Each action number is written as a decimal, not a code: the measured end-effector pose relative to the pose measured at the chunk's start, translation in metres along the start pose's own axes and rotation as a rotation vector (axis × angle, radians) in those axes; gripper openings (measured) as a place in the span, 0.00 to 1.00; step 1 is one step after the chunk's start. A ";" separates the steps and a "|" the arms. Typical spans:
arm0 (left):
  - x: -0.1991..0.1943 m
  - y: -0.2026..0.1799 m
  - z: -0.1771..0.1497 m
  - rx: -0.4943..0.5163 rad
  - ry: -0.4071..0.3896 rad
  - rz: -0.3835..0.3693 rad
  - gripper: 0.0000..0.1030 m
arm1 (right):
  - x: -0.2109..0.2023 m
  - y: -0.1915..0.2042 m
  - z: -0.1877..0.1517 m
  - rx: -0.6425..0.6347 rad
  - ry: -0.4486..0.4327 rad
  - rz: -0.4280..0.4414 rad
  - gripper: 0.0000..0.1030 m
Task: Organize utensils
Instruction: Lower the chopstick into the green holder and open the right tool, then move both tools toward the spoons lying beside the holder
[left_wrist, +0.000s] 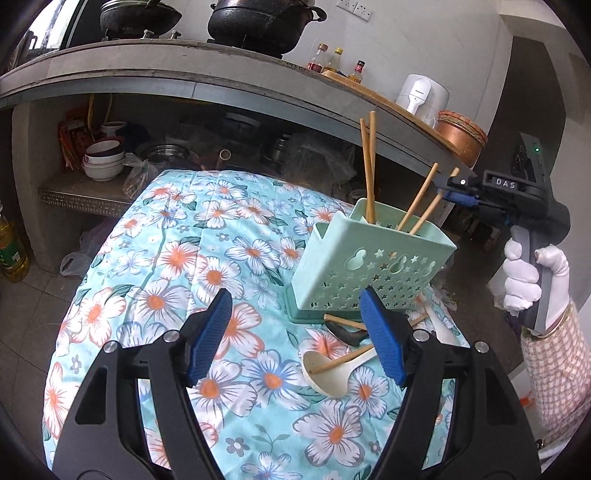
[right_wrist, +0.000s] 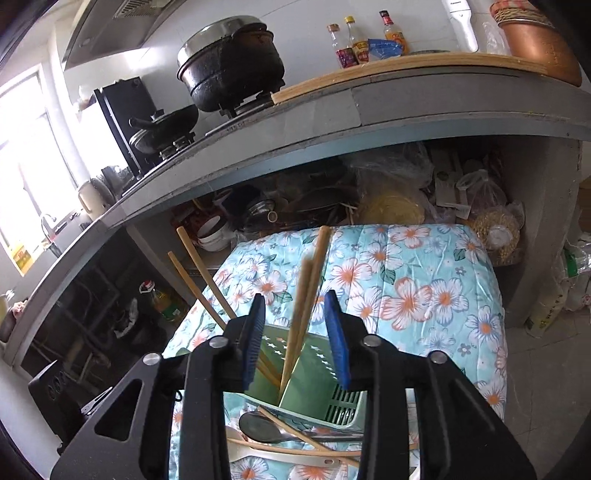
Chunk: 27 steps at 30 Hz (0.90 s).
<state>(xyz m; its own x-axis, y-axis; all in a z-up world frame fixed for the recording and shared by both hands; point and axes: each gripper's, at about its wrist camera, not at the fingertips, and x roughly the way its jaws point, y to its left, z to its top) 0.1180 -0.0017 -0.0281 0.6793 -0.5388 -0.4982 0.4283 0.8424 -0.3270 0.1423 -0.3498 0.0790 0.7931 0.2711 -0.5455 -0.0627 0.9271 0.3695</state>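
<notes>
A mint-green utensil holder (left_wrist: 369, 269) (right_wrist: 317, 373) stands on the floral cloth (left_wrist: 207, 258), with several chopsticks (left_wrist: 369, 166) upright in it. My right gripper (left_wrist: 448, 184) (right_wrist: 295, 297) hovers above the holder, open. Two blurred chopsticks (right_wrist: 310, 288) stand between its pads, ends in the holder, touching neither pad. My left gripper (left_wrist: 295, 295) is open low over the cloth, holding nothing, its right finger (left_wrist: 380, 332) just before the holder. In front of the holder lie a white spoon (left_wrist: 328, 373) (right_wrist: 243, 454), a black spoon (left_wrist: 347, 334) (right_wrist: 262, 428) and loose chopsticks (left_wrist: 343, 362) (right_wrist: 306, 439).
A grey counter (left_wrist: 184, 74) (right_wrist: 406, 107) overhangs the far side, carrying black pots (left_wrist: 255, 22), sauce bottles (right_wrist: 354, 40) and a copper bowl (left_wrist: 461, 140). Bowls (left_wrist: 103, 158) and bags fill the shelf beneath. An oil bottle (left_wrist: 11, 251) stands on the floor. A white-gloved hand (left_wrist: 521, 273) grips the right gripper's handle.
</notes>
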 end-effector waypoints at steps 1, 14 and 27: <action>-0.001 -0.001 0.000 -0.001 0.001 0.002 0.66 | -0.003 -0.002 0.000 0.000 -0.007 -0.006 0.33; -0.008 -0.021 -0.001 0.026 0.008 0.013 0.68 | -0.086 -0.021 -0.017 0.031 -0.140 -0.051 0.41; 0.011 -0.059 -0.014 0.123 0.081 0.008 0.68 | -0.093 -0.074 -0.108 0.273 0.000 0.029 0.42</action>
<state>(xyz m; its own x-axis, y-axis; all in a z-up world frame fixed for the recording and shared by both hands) 0.0921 -0.0575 -0.0255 0.6349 -0.5268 -0.5652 0.4960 0.8388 -0.2246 0.0084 -0.4153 0.0213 0.7935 0.2960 -0.5317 0.0806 0.8148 0.5740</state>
